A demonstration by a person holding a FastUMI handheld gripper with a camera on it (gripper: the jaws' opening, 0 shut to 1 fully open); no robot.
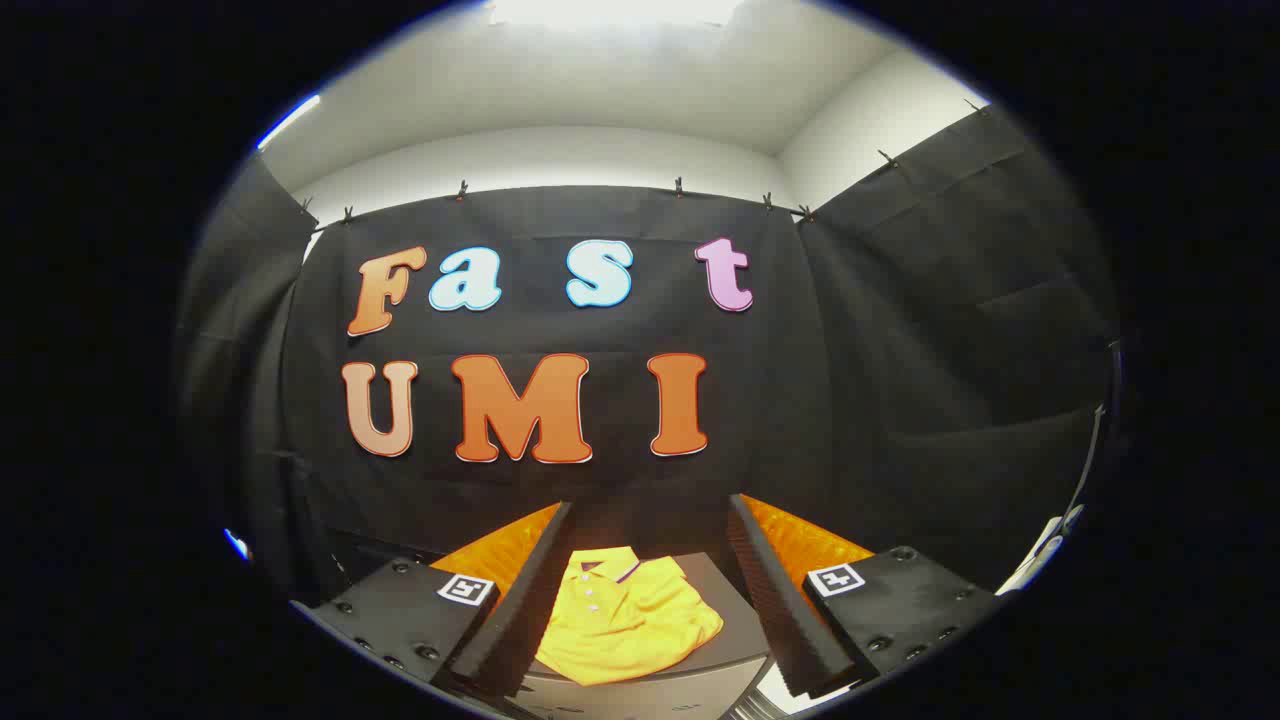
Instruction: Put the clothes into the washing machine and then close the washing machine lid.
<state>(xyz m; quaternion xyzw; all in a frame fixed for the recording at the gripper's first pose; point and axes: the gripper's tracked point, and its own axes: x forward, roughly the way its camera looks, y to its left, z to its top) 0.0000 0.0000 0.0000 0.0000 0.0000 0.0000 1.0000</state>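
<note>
A folded yellow polo shirt point(625, 620) lies on a dark grey flat surface point(722, 600) that sits just ahead of and below the fingers. My gripper point(650, 530) is open, its two fingers spread wide on either side of the shirt and held above it, touching nothing. The shirt's collar and button placket point away from me. The grey surface has a lighter front face beneath the shirt; I cannot tell whether it is the washing machine.
Black cloth walls close the booth behind and on both sides, hung from clips under a white ceiling. A pale object point(1045, 555) shows low at the right, beside the right cloth wall.
</note>
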